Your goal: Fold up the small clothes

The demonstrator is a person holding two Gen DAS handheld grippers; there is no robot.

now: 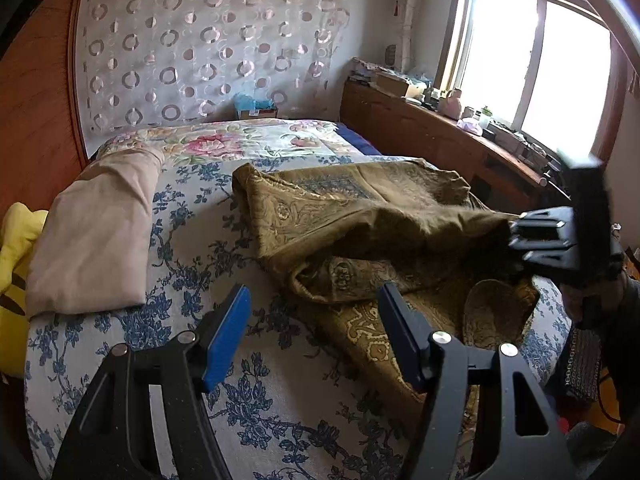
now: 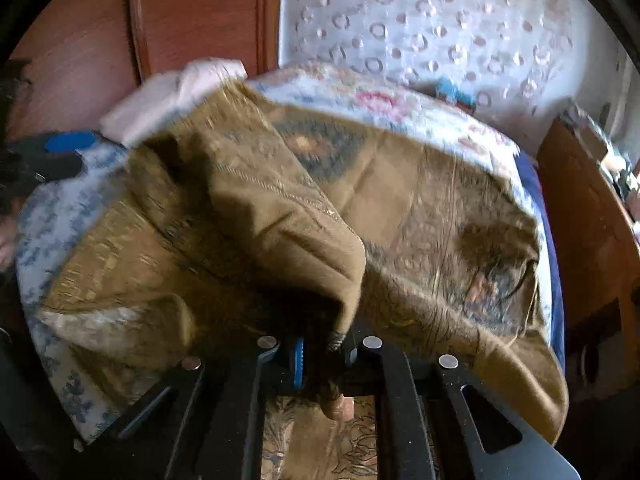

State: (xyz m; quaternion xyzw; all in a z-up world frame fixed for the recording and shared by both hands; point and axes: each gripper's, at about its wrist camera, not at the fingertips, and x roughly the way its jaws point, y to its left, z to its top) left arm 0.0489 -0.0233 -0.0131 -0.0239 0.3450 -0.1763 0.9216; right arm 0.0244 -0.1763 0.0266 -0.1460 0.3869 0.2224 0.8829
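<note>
An olive-brown patterned garment lies crumpled on the blue-flowered bed sheet. My left gripper hangs open just over the sheet at the garment's near left edge, with nothing between its blue pads. My right gripper is shut on a bunched fold of the garment and holds that fold lifted off the bed. In the left wrist view the right gripper shows at the garment's right end. Part of the left gripper appears at the left edge of the right wrist view.
A folded beige cloth lies on the bed's left side beside a yellow object. A floral quilt covers the far end. A cluttered wooden cabinet runs along the right under the window. Wooden panelling stands at the left.
</note>
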